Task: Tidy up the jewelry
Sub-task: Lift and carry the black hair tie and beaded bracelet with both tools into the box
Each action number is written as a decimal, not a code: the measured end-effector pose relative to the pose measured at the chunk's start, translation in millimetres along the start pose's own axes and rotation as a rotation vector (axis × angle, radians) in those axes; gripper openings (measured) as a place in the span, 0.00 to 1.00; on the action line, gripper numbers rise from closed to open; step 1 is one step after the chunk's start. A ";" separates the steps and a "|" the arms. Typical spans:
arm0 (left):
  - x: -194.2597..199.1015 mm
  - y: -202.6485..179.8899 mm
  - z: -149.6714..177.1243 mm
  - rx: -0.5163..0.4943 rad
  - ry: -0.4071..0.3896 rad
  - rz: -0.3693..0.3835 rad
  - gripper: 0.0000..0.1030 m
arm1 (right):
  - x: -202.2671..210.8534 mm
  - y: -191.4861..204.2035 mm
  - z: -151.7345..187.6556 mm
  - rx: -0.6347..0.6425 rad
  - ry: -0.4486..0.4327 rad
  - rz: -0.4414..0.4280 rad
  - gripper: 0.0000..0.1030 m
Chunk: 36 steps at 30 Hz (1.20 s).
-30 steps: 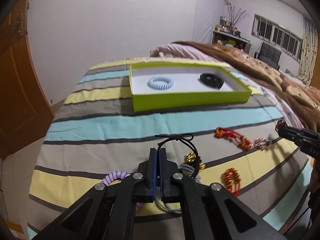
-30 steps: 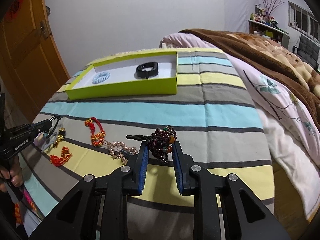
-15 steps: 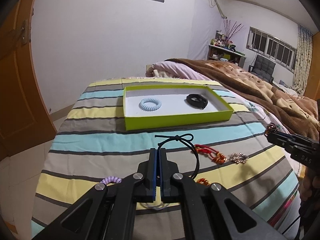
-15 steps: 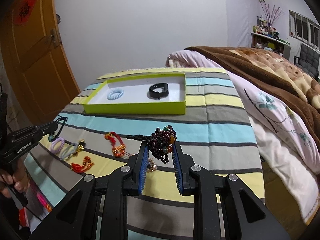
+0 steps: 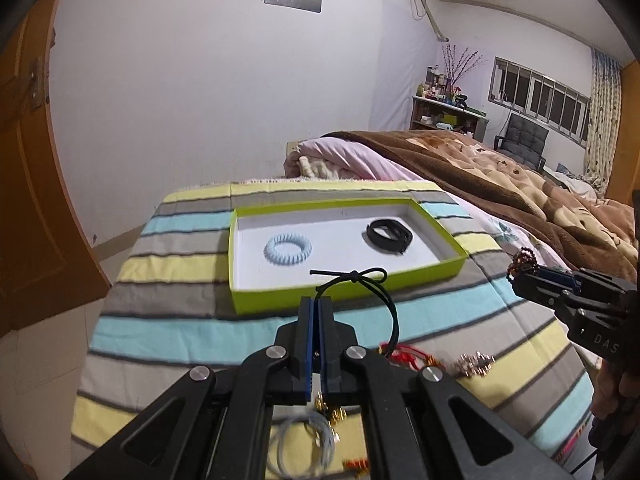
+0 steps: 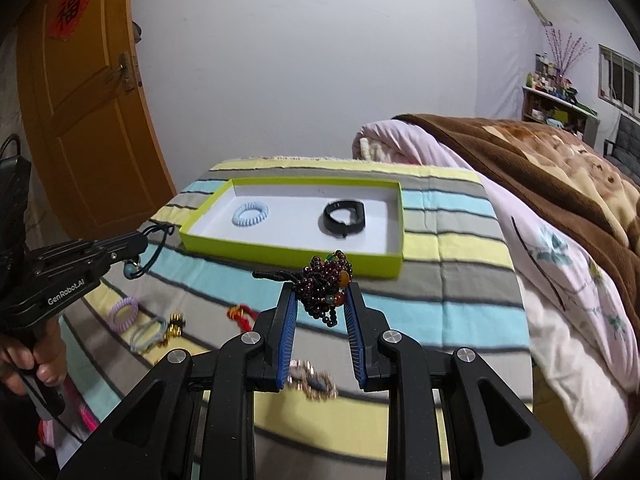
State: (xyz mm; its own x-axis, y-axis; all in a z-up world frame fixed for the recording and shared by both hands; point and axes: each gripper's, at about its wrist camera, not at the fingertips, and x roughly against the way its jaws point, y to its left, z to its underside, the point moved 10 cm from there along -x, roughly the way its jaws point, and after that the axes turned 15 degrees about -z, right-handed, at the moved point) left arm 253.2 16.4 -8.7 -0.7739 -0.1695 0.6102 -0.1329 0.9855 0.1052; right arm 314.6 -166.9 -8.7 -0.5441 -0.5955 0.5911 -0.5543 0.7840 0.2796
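A green tray (image 5: 352,289) (image 6: 292,255) with a white floor sits on the striped bedspread and holds a blue spiral hair tie (image 5: 288,249) (image 6: 250,213) and a black band (image 5: 390,235) (image 6: 344,216). My left gripper (image 5: 317,305) (image 6: 145,236) is shut on a black cord bracelet (image 5: 366,286) and holds it in the air just short of the tray's near wall. My right gripper (image 6: 322,294) (image 5: 520,270) is shut on a dark red bead bracelet (image 6: 326,282), also lifted, near the tray's right corner.
Loose pieces lie on the spread below: a purple spiral tie (image 6: 124,312), a grey hair tie (image 6: 149,334) (image 5: 302,446), a red knotted bracelet (image 5: 406,356) (image 6: 242,314), a sparkly bracelet (image 5: 476,364) (image 6: 314,380). A brown blanket (image 5: 500,176) covers the bed to the right. A wooden door (image 6: 80,100) stands left.
Both grippers have risen and moved forward toward the tray, each still carrying its bracelet. The loose jewelry has dropped lower in both views.
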 end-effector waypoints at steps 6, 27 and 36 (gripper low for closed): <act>-27.9 1.0 -21.1 -0.009 0.006 -0.015 0.01 | -20.2 -7.7 -23.5 0.016 0.000 0.003 0.24; -149.0 -6.1 -16.9 -0.067 0.210 -0.047 0.01 | -124.7 -69.4 -30.4 -0.048 0.181 0.042 0.24; -179.8 -1.7 -17.8 -0.050 0.250 -0.070 0.02 | -144.5 -84.9 -33.3 -0.069 0.198 0.046 0.24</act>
State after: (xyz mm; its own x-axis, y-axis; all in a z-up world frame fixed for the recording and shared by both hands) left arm 403.6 45.2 -104.5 -0.5858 -0.2385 0.7745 -0.1452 0.9711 0.1892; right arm 461.3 -141.6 -92.6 -0.4296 -0.5176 0.7400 -0.4831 0.8240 0.2959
